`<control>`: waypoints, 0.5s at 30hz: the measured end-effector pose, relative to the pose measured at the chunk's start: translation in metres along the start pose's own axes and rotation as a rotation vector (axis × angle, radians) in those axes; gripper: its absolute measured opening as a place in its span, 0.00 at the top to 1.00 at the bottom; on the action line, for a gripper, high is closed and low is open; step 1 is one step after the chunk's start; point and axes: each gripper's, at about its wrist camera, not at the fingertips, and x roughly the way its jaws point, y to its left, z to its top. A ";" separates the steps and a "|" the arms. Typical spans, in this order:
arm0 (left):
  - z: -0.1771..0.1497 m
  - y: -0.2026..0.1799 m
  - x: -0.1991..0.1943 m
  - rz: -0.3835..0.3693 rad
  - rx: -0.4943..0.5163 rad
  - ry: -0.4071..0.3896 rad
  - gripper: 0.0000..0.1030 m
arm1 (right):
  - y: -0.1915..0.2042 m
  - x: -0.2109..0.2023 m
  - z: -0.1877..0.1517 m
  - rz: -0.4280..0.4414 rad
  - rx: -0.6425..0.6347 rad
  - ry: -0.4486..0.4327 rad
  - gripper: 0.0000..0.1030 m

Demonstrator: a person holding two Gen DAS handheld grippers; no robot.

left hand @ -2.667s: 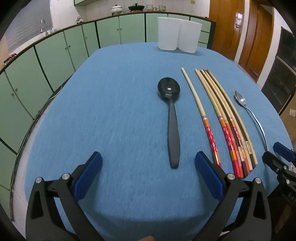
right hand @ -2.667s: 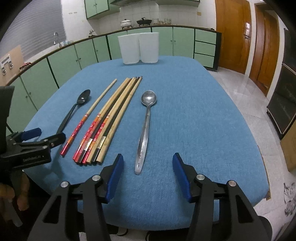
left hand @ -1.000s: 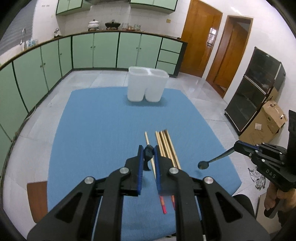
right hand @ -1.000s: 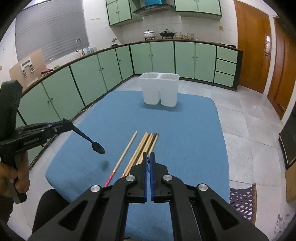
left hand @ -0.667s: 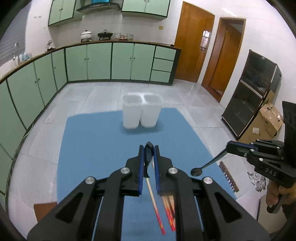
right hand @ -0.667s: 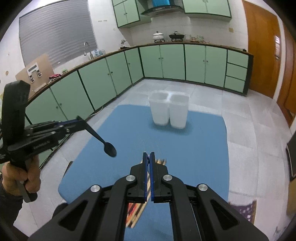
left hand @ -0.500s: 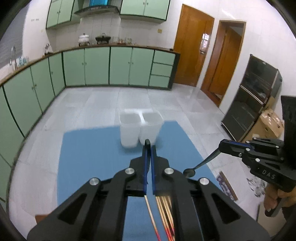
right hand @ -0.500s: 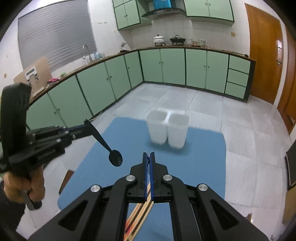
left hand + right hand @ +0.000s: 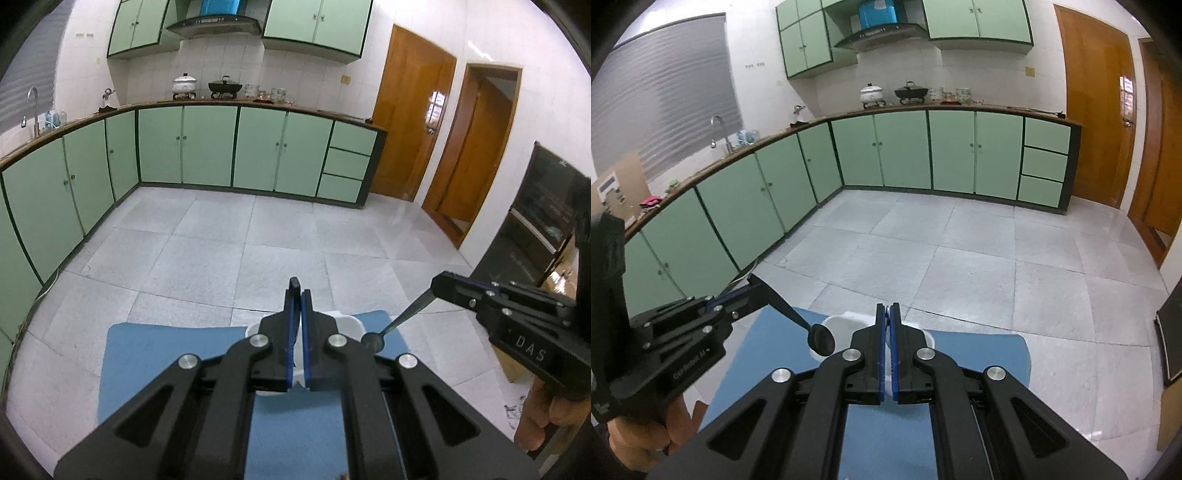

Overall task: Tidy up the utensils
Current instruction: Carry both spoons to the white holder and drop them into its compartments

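My left gripper [image 9: 297, 295] is shut on the black spoon; its handle end [image 9: 294, 284] sticks up between the pads, and in the right wrist view its bowl [image 9: 820, 339] hangs down over the white two-cup holder [image 9: 836, 325]. My right gripper [image 9: 889, 310] is shut on the metal spoon, whose bowl [image 9: 373, 340] hangs by the holder's right cup [image 9: 351, 325] in the left wrist view. Both grippers are high above the blue table [image 9: 177, 350]. The chopsticks are hidden under the grippers.
Green cabinets [image 9: 207, 147] line the far and left walls, with tiled floor [image 9: 258, 236] beyond the table. Wooden doors [image 9: 413, 125] stand at the right. The table's far edge [image 9: 990, 338] lies just past the holder.
Both grippers have risen and moved forward toward the holder, each carrying its spoon. The holder now sits right under the fingertips and the chopsticks have dropped out of view.
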 end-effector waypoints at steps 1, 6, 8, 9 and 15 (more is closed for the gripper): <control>-0.001 0.002 0.011 0.004 0.001 0.011 0.97 | -0.005 0.014 -0.002 -0.002 0.007 0.015 0.98; -0.020 0.017 0.051 0.020 -0.010 0.067 0.97 | -0.016 0.053 -0.021 -0.004 0.017 0.078 0.98; -0.027 0.020 0.057 0.028 -0.011 0.082 0.96 | -0.021 0.062 -0.030 -0.007 0.024 0.096 0.97; -0.029 0.024 0.058 0.033 -0.014 0.082 0.96 | -0.024 0.066 -0.034 -0.011 0.033 0.104 0.96; -0.032 0.029 0.032 0.059 -0.009 0.034 0.63 | -0.027 0.048 -0.046 -0.020 0.058 0.074 0.77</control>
